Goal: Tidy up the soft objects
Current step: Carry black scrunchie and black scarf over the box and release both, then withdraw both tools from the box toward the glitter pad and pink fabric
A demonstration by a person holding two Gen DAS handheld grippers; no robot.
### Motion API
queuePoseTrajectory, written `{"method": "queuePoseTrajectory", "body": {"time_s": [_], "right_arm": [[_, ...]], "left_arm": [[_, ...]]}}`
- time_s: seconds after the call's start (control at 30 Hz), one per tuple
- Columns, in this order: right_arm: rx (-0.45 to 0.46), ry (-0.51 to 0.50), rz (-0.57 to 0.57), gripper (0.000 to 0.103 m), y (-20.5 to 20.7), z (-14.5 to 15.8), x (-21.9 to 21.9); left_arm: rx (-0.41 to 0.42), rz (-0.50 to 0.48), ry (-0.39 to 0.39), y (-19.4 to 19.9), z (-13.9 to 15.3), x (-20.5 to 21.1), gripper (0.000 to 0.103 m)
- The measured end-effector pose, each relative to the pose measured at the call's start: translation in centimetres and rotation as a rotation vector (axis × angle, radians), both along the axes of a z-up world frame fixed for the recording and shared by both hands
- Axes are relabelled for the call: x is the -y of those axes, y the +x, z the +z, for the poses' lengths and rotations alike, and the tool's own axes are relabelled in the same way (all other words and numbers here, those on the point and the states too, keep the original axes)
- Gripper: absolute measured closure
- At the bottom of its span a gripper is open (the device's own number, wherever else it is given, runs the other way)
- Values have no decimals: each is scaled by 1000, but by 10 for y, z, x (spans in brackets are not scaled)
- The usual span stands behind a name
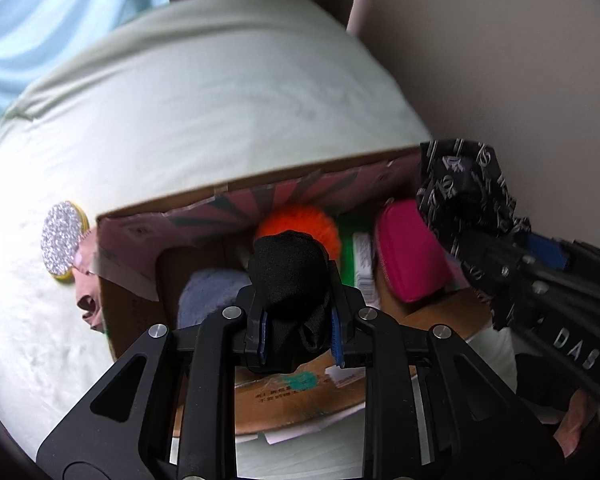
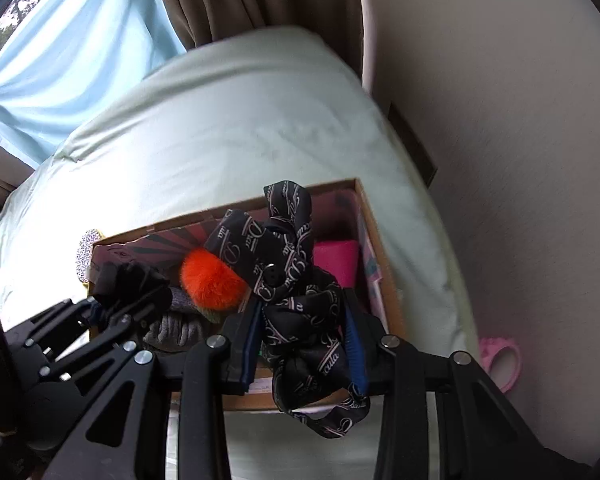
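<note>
- Cloth fills both tools: the left gripper (image 1: 298,322) is clamped on a plain black fabric bundle (image 1: 288,276), and the right gripper (image 2: 306,344) is clamped on a black scarf with pale lettering (image 2: 300,320); both hang over the open cardboard box (image 1: 236,190).
- Handling, as I judge it: each piece looks light, limp and a little slick, so it will sag and trail. A grip at the bunched middle suits them; loose tails could snag the box rim.
- Inside the box lie a fluffy orange pompom (image 1: 300,220), a smooth magenta pouch (image 1: 410,250) and a grey fuzzy cloth (image 1: 210,300), close together.
- The box has stiff brown walls with a pink printed lining.
- Outside, just beside its left wall, a round glittery disc (image 1: 62,240) rests on the pale green bedsheet (image 1: 220,100), which is soft and lightly creased.
</note>
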State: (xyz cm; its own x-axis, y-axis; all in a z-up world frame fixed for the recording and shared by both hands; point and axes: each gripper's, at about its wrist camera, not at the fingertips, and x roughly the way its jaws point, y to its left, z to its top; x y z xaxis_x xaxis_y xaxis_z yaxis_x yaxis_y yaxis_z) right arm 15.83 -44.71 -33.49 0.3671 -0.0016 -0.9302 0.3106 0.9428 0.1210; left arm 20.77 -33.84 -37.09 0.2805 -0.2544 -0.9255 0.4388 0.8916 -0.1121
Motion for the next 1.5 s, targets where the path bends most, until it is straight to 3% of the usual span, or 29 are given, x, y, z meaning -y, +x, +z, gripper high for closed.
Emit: {"method": "queuePoseTrajectory", "body": {"time_s": [0.17,0.2,0.23,0.27,0.3,0.33,0.57,0.9,1.23,1.5], "right_arm": [[-56,62,4,69,12,-19,8],[-65,78,1,68,14,-21,7],[-67,97,-3,57,16,-23,9],[-56,113,-14,49,18,-25,12],[-41,130,-24,21,19,-25,15],[-28,147,-30,0,20,-26,17],[-29,122,7,0,22,-28,13],[0,96,13,0,13,-3,8],[87,37,70,0,-6,76,-21],[186,-10,137,0,-42,147,-64]], "left_arm": [[-35,-23,51,2,-17,4,83],[-32,-35,60,2,-19,5,73],[-27,-52,82,2,-22,7,61],[-14,-63,118,1,-23,8,22],[2,-67,146,-1,-24,8,1],[13,-67,142,-3,-23,7,0],[-48,-56,112,-6,-24,-8,0],[-20,-58,89,-7,11,-21,0],[60,3,29,-25,96,-70,0],[141,79,-41,-61,166,-141,0]]}}
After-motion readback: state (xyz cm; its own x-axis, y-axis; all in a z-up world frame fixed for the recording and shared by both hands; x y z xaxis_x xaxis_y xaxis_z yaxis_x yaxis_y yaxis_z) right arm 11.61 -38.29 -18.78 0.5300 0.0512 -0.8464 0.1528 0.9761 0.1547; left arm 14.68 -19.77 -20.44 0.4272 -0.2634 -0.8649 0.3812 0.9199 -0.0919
